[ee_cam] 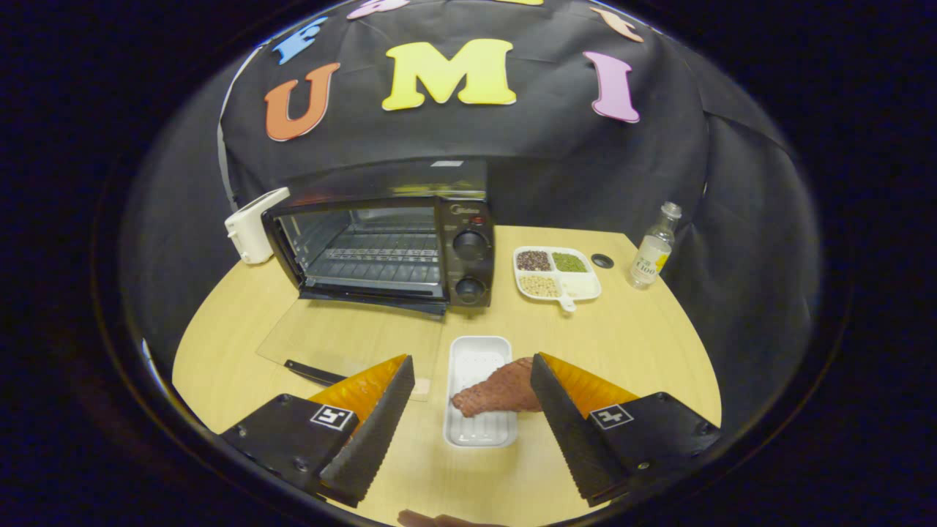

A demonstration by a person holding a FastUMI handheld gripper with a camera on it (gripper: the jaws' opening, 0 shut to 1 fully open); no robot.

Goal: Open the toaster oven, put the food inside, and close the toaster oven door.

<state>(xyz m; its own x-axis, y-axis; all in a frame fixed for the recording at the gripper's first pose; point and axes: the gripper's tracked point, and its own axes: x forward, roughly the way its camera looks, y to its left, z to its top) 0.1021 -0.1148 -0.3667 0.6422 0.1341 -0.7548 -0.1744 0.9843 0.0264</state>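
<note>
**Oven open, meat on the tray between my fingers**

With the door already down, my next job reads as picking up the food. Furthest left, a white appliance (252, 223) stands against the side of the toaster oven (384, 241), touching or nearly so. The oven's cavity is open, its wire rack bare, and its glass door (344, 340) lies flat on the wooden table (637, 344), reaching toward me, with the dark handle just ahead of my left finger.

My gripper (472, 399) is spread wide, holding nothing. Between the fingers lies a white tray (477, 359), its long axis running straight away from me, toward the oven. On it rests the slice of meat (498, 391), lying crosswise with its long axis roughly side to side, hanging over the tray's right edge. Its right end runs up to my right finger; whether they touch I cannot tell. My left finger stands well clear of it.

As I judge it, the grip turns on that offset: the meat sits right of centre in my jaws, so I should shift right before closing.

Further right, beyond the fingers, a divided dish of beans and grains (556, 272) sits just beside the oven's knobs, then a small black disc (602, 260), then a glass bottle (651, 249).
</note>
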